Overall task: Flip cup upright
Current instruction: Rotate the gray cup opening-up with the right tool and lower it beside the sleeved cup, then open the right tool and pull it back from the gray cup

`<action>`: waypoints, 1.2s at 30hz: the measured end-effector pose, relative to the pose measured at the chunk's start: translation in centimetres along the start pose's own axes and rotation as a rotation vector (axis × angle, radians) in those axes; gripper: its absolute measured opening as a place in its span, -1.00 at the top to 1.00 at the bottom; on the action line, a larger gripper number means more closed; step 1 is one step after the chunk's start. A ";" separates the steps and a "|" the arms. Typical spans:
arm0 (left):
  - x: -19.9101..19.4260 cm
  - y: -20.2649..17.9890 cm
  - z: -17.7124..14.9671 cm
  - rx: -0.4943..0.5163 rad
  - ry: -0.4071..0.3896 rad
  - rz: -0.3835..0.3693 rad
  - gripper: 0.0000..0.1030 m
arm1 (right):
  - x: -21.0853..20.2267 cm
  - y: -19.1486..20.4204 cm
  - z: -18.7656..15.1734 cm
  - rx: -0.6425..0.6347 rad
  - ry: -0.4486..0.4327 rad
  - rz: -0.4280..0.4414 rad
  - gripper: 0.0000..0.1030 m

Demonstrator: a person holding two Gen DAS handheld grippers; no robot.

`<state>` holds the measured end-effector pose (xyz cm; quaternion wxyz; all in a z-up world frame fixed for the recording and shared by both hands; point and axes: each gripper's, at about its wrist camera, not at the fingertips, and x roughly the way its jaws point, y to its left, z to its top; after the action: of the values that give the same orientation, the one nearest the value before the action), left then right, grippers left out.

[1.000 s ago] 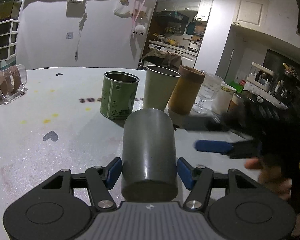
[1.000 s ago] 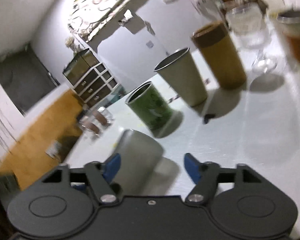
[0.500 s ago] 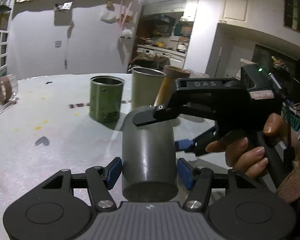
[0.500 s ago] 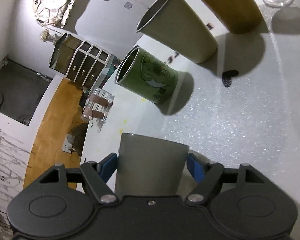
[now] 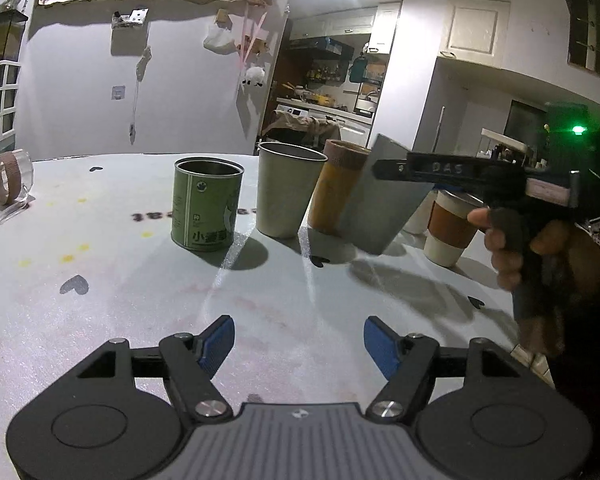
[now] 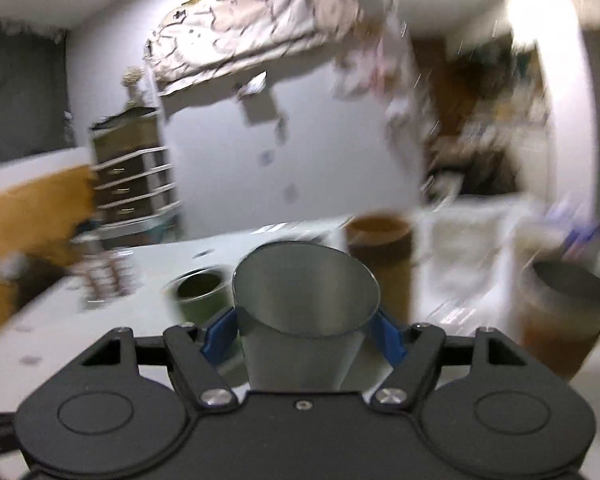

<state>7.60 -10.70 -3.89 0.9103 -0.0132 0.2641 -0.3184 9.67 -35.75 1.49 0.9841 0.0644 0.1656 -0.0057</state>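
Half a second ago the grey metal cup [image 5: 384, 200] stood upside down between the left gripper's blue pads; now it is lifted off the tabletop [image 5: 100, 280], gripped by the right gripper [image 6: 305, 330] and tilted in the air. Nearest in the left wrist view, the left gripper [image 5: 298, 340] hangs low over the near edge of the tabletop, its jaws spread wide with nothing between them. Further in and to the right, a hand [image 5: 540, 248] holds the right gripper, whose blue pads [image 6: 220, 332] press on both sides of the cup. In the right wrist view, which is blurred, the cup's open mouth faces up and away from the camera. Beyond the cup, a row of containers stands upright toward the far edge of the tabletop: a green tin [image 5: 206, 208] at the left, then a pale green tumbler [image 5: 286, 192], a tall brown cylinder [image 5: 336, 188], and a white cup with a brown sleeve [image 5: 448, 228] at the right. At the far left edge sits a clear holder [image 5: 4, 188] with brown rings.
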 end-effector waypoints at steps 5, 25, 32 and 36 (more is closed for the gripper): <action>0.0 0.0 -0.1 0.008 -0.001 0.008 -0.40 | 1.2 -1.6 0.2 -0.122 -0.043 -0.200 -0.43; -0.1 0.0 0.5 0.010 -0.026 0.042 -0.47 | 1.5 -3.1 -1.3 -0.090 0.019 -0.292 -0.59; -0.6 -0.7 1.9 0.037 -0.096 0.100 -0.52 | -3.2 -2.5 -1.5 -0.036 -0.068 -0.245 -0.63; -0.6 -1.3 2.2 0.036 -0.132 0.142 -0.54 | -6.2 -2.0 -2.4 -0.008 -0.114 -0.206 -0.64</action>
<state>7.50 -11.72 -1.44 0.9461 0.0008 0.1979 -0.2563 2.98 -37.52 1.01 0.9863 0.0428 0.1150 -0.1100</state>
